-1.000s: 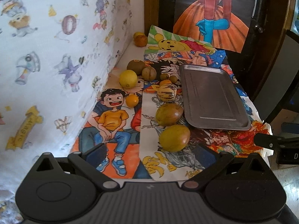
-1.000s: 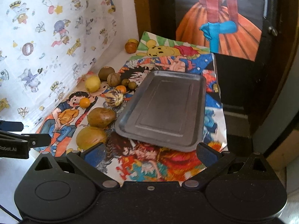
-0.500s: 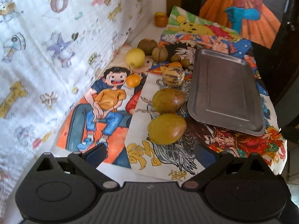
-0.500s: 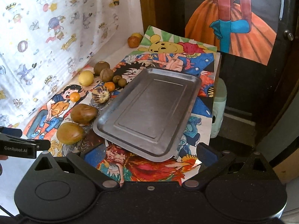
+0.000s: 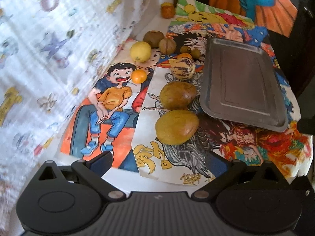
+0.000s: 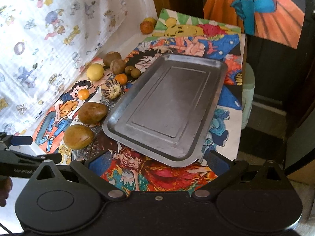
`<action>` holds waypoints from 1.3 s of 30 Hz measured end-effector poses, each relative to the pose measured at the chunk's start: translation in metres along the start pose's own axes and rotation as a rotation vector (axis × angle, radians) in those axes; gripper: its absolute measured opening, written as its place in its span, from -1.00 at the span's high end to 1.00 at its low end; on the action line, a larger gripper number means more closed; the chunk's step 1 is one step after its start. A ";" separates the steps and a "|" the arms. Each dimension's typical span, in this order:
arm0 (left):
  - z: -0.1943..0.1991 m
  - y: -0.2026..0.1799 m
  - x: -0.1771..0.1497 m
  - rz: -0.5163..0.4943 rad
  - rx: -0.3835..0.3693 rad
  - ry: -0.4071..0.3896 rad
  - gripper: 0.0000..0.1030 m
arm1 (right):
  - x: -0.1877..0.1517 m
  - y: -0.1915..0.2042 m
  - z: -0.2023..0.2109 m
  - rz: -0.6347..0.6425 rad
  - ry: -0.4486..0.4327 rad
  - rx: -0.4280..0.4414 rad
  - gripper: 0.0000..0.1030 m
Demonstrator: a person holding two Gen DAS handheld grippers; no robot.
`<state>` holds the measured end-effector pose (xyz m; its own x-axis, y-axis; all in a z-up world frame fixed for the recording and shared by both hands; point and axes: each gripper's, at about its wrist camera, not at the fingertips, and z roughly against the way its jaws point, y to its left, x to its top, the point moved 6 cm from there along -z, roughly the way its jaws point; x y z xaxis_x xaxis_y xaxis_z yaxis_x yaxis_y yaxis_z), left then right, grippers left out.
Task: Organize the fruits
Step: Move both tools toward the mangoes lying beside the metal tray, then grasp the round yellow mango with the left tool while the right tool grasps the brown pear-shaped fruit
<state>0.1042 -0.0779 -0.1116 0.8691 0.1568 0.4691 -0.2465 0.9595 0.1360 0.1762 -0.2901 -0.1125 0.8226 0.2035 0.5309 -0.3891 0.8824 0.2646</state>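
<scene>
An empty metal tray (image 5: 242, 82) (image 6: 165, 108) lies on cartoon posters. Left of it runs a row of fruit: a yellow-green mango (image 5: 176, 126) (image 6: 78, 136) nearest, a brown mango (image 5: 178, 95) (image 6: 92, 112), a striped melon (image 5: 182, 67) (image 6: 111, 86), a small orange (image 5: 139, 76) (image 6: 83, 93), a lemon (image 5: 140, 51) (image 6: 95, 72), a kiwi (image 5: 153, 38) (image 6: 112, 58), a walnut-like fruit (image 5: 167, 45) (image 6: 117, 66). My left gripper (image 5: 165, 164) is open, just short of the nearest mango. My right gripper (image 6: 157, 162) is open at the tray's near edge, holding nothing.
A cartoon-print sheet (image 5: 49, 59) walls the left side. Two more fruits (image 5: 167, 10) (image 6: 147, 26) sit at the far corner. A dark door with an orange-dress poster (image 6: 261, 9) stands behind. The table drops off at the right, beside a pale green bin (image 6: 248, 90).
Both grippers have moved forward and now look more steeply down on the table. The fruit and tray appear larger; nothing on the table has moved.
</scene>
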 end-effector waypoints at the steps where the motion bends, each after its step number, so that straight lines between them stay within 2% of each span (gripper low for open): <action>1: -0.004 0.000 0.002 -0.024 0.000 -0.002 -0.99 | 0.003 0.000 -0.005 -0.008 0.013 0.005 -0.99; 4: -0.016 0.000 0.006 -0.076 -0.025 -0.002 -0.99 | 0.017 0.004 -0.016 -0.019 0.051 0.016 -0.99; 8: -0.032 -0.001 0.014 -0.115 -0.081 -0.008 -0.91 | 0.039 0.018 -0.033 0.001 0.084 0.076 -0.99; 10: -0.039 -0.002 0.016 -0.121 -0.110 -0.007 -0.80 | 0.050 0.030 -0.048 0.014 0.110 0.122 -0.99; 13: -0.049 -0.004 0.017 -0.127 -0.159 0.009 -0.74 | 0.065 0.049 -0.069 0.021 0.148 0.183 -0.99; 16: -0.057 -0.005 0.019 -0.148 -0.174 0.009 -0.65 | 0.080 0.070 -0.093 0.016 0.190 0.239 -0.98; 19: -0.063 -0.003 0.023 -0.145 -0.189 0.006 -0.62 | 0.090 0.087 -0.113 0.016 0.227 0.282 -0.89; 23: -0.069 -0.001 0.029 -0.141 -0.222 0.004 -0.59 | 0.097 0.103 -0.133 0.024 0.264 0.300 -0.71; 27: -0.073 -0.002 0.030 -0.129 -0.284 0.028 -0.32 | 0.097 0.108 -0.143 -0.016 0.294 0.314 -0.64; 36: -0.080 0.001 0.030 -0.099 -0.332 0.051 -0.29 | 0.092 0.118 -0.152 -0.039 0.319 0.308 -0.58; 39: -0.080 0.005 0.030 -0.059 -0.350 0.059 -0.28 | 0.090 0.121 -0.157 -0.048 0.326 0.303 -0.58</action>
<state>0.1633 -0.0492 -0.1668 0.9033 0.1019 0.4167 -0.0421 0.9877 -0.1503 0.2684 -0.0988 -0.1587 0.9116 0.3311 0.2436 -0.4110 0.7400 0.5324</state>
